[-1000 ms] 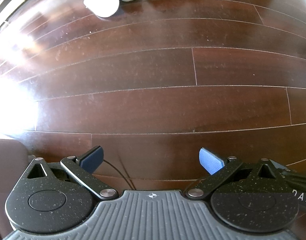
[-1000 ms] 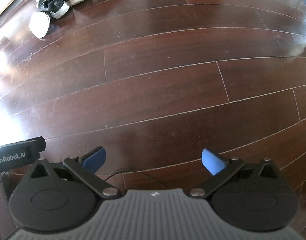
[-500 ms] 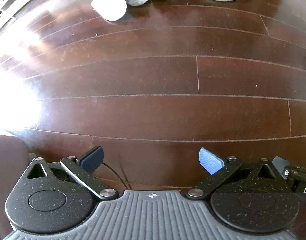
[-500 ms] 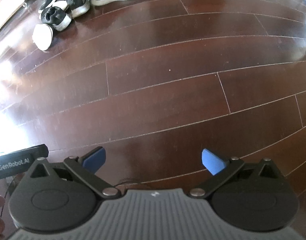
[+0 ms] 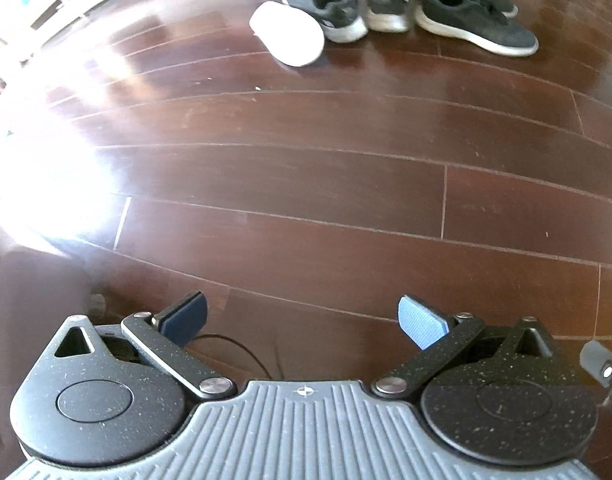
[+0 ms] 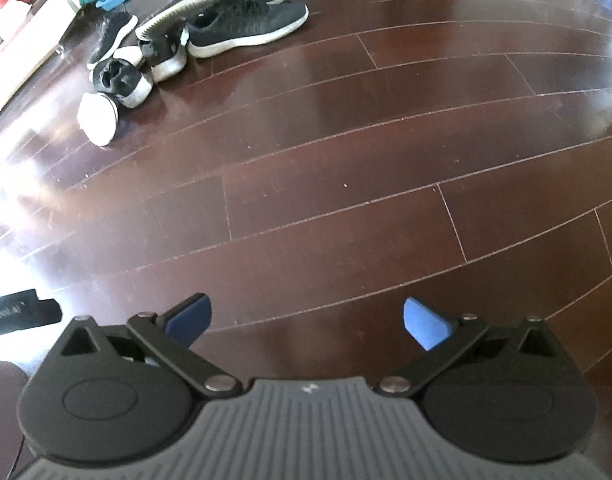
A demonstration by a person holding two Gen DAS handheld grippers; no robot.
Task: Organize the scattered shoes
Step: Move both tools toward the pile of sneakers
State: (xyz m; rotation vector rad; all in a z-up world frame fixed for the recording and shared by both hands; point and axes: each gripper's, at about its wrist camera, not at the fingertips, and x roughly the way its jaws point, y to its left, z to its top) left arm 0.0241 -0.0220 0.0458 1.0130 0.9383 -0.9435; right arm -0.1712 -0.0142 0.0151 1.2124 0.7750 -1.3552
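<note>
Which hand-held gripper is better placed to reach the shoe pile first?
Left, probably. The left hand-held gripper faces the shoe pile nearly head-on; for the right hand-held gripper, also open, it sits far off left.

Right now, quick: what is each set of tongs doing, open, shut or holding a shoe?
Left tongs: open, holding nothing, above the dark wooden floor.
Right tongs: open, holding nothing, above the same floor.

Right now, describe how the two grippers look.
The left gripper and right gripper look alike: a ribbed grey body, two speckled black round housings, black link arms with silver pivots, and fingers tipped with blue pads. A thin black cable loops beneath the left one.
</note>
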